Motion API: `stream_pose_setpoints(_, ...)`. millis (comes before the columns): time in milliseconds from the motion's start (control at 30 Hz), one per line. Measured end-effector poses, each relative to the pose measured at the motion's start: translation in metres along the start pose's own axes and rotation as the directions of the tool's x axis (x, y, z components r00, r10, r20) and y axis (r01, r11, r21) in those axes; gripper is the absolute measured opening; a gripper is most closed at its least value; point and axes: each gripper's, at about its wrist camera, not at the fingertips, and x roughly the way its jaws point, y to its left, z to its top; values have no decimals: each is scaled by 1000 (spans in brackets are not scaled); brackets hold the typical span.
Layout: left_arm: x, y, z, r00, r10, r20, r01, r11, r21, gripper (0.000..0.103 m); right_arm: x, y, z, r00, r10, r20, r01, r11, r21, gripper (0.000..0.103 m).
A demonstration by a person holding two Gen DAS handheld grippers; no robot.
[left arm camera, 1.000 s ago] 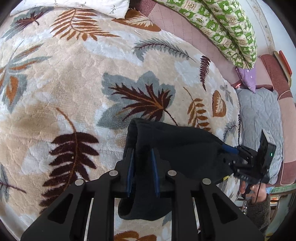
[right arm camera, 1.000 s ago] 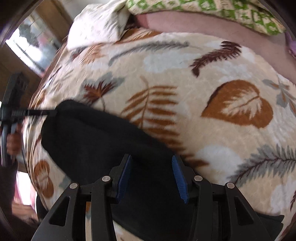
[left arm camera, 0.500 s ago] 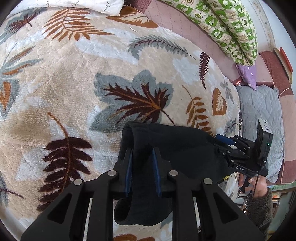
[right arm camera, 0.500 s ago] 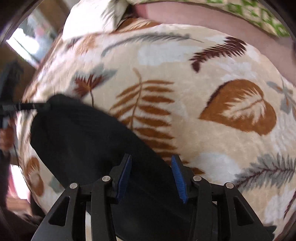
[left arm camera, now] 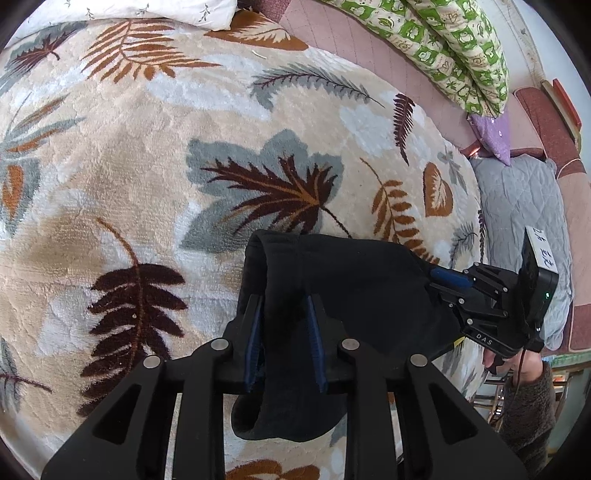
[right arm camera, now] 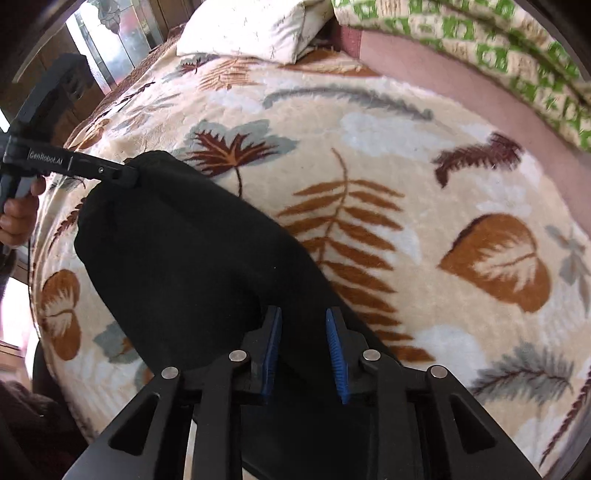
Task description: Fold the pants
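Black pants (left arm camera: 362, 280) lie folded in a bundle on a leaf-patterned blanket (left arm camera: 147, 147). My left gripper (left arm camera: 284, 332) is shut on the thick rolled end of the pants, its jaws easing open slightly with the fabric still filling the gap. In the right wrist view the pants (right arm camera: 184, 258) stretch from my right gripper (right arm camera: 303, 343) to the left gripper (right arm camera: 129, 175) at the far corner. The right jaws are closing with black fabric between the blue pads. From the left wrist view the right gripper (left arm camera: 436, 275) bites the opposite edge.
The blanket (right arm camera: 406, 166) covers a bed. A white pillow (right arm camera: 251, 29) lies at the head, a green patterned quilt (left arm camera: 443, 48) along the far side. A grey cushion (left arm camera: 517, 206) sits beyond the bed edge. The person's hand (right arm camera: 18, 218) holds the left grip.
The right jaws have narrowed around the black fabric, and the right gripper has rolled and shifted a little. The left gripper has stayed where it was, still on the pants.
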Motion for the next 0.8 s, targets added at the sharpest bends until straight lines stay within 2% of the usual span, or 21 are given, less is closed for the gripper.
stream_pose_setpoints(100,-3,2,-2,1000,-14,-1,14,1000,1,21,3,-7,1,998,54,-17,-53,997,49,29)
stream_pose_setpoints(200,-4,4,-2,1000,-21,-2,21,1000,7,21,-8,-17,-2,990,140,36,-143,984,111,30)
stream_pose_setpoints(233,-3,5,-2,1000,-20,-5,20,1000,1,21,-12,-21,-3,983,173,53,-179,976,125,39)
stream_pose_setpoints(267,-2,5,-2,1000,-20,-7,20,1000,-6,21,-13,-23,-4,985,165,56,-171,977,126,46)
stream_pose_setpoints(300,-1,5,-1,1000,-17,-8,17,1000,-9,21,-11,-22,-4,989,139,44,-143,982,119,46)
stream_pose_setpoints(367,2,5,1,1000,-21,-8,21,1000,-19,27,-2,-19,-2,996,89,-3,-88,992,92,44)
stream_pose_setpoints(400,4,5,2,999,-34,-11,33,999,-27,35,2,-17,-1,998,68,-14,-67,994,83,44)
stream_pose_setpoints(433,6,4,3,999,-49,-16,49,998,-35,43,5,-17,0,998,60,-18,-58,995,81,43)
stream_pose_setpoints(467,8,3,4,998,-55,-19,54,998,-41,44,9,-16,2,999,50,-18,-48,995,84,36)
stream_pose_setpoints(500,8,2,4,999,-45,-15,44,998,-47,44,11,-16,3,999,46,-11,-45,996,83,25)
stream_pose_setpoints(533,8,-2,4,999,-40,-11,40,998,-40,43,11,-14,3,998,57,-3,-57,995,77,5)
stream_pose_setpoints(567,8,-5,3,999,-31,-6,31,999,-22,38,11,-10,3,999,54,-3,-54,997,63,4)
stream_pose_setpoints(600,7,-8,1,1000,-15,1,15,1000,-7,23,8,-6,3,1000,24,4,-25,999,41,4)
stream_pose_setpoints(633,6,-12,-1,1000,3,8,-3,1000,13,14,6,-5,3,1000,17,10,-17,999,35,3)
stream_pose_setpoints(733,-7,-15,-10,996,33,79,-36,999,35,12,-16,-9,3,995,-20,95,13,998,66,3)
stream_pose_setpoints(800,-9,-16,-11,989,90,119,-96,994,48,12,-41,-18,1,977,-44,209,19,992,122,3)
